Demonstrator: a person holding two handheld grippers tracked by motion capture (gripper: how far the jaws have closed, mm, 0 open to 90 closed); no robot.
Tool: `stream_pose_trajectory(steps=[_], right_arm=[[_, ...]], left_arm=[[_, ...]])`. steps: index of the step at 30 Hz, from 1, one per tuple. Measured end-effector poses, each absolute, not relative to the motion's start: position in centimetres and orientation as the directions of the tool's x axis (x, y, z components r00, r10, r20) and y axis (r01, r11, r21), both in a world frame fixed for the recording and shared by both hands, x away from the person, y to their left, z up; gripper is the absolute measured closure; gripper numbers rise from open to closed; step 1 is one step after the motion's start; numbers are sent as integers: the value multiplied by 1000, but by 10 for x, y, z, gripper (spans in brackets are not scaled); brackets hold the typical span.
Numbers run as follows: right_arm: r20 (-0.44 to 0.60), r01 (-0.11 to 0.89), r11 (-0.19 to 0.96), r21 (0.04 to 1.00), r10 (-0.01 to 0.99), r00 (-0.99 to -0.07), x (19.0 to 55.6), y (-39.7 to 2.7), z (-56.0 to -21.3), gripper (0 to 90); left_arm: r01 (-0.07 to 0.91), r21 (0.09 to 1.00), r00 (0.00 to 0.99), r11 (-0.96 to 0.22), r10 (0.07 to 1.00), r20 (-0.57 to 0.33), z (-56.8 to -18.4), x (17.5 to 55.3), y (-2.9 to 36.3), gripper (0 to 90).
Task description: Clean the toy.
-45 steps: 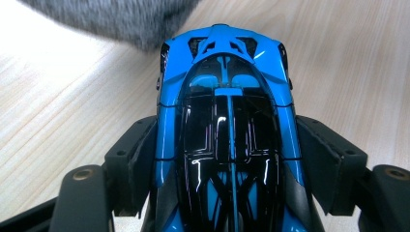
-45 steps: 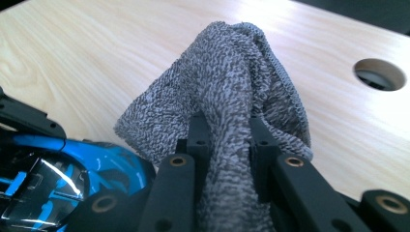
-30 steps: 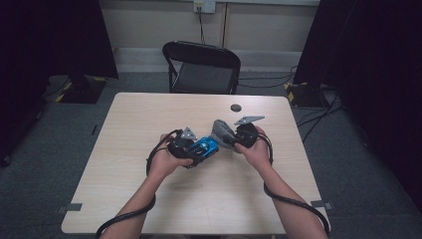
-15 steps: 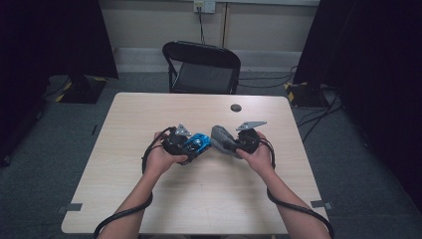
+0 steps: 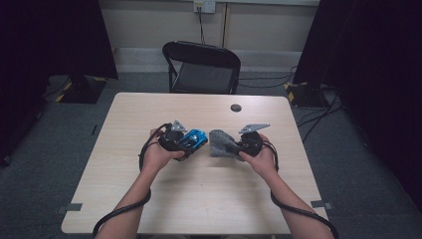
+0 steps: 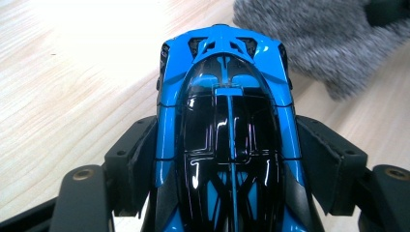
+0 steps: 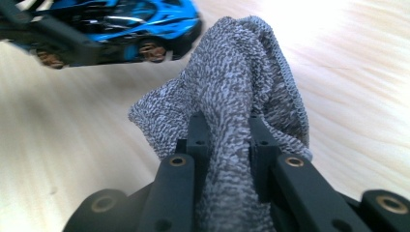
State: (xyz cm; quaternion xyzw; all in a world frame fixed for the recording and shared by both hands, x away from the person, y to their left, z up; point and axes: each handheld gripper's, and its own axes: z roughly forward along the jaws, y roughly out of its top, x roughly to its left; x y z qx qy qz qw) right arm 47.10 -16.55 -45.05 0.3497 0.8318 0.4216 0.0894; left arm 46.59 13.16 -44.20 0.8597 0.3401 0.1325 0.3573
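Note:
A glossy blue and black toy car sits between the jaws of my left gripper, which is shut on its sides. In the high view the toy car is held just above the table, nose toward the right, in the left gripper. My right gripper is shut on a bunched grey knitted cloth. The cloth hangs from the right gripper a short gap to the right of the car. From the right gripper view the car shows at the upper left.
The light wooden table has bare room in front and to both sides. A small dark round object lies near the far edge. A black folding chair stands behind the table. Cables trail from both grippers along the forearms.
The two hands have drawn apart: the right gripper with the cloth has shifted right, away from the car, opening a small gap. The left gripper with the car has stayed about in place.

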Motion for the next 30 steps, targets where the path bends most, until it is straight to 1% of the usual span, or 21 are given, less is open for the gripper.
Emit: stream_pose_trajectory(steps=[6, 12, 20, 30], right_arm=[[135, 519, 356, 777, 711, -690, 482, -179, -444, 768], [111, 523, 346, 779, 745, -658, 491, -180, -436, 766], [102, 520, 343, 782, 753, -650, 500, -172, -428, 766], [104, 520, 349, 780, 746, -658, 502, -154, -430, 766]], left_arm=[[462, 707, 765, -536, 644, -12, -440, 457, 123, 281], [450, 705, 789, -548, 614, -27, -444, 451, 112, 281], [429, 710, 810, -558, 586, -29, -447, 443, 103, 281], [406, 712, 830, -573, 557, -25, -445, 439, 96, 281]])
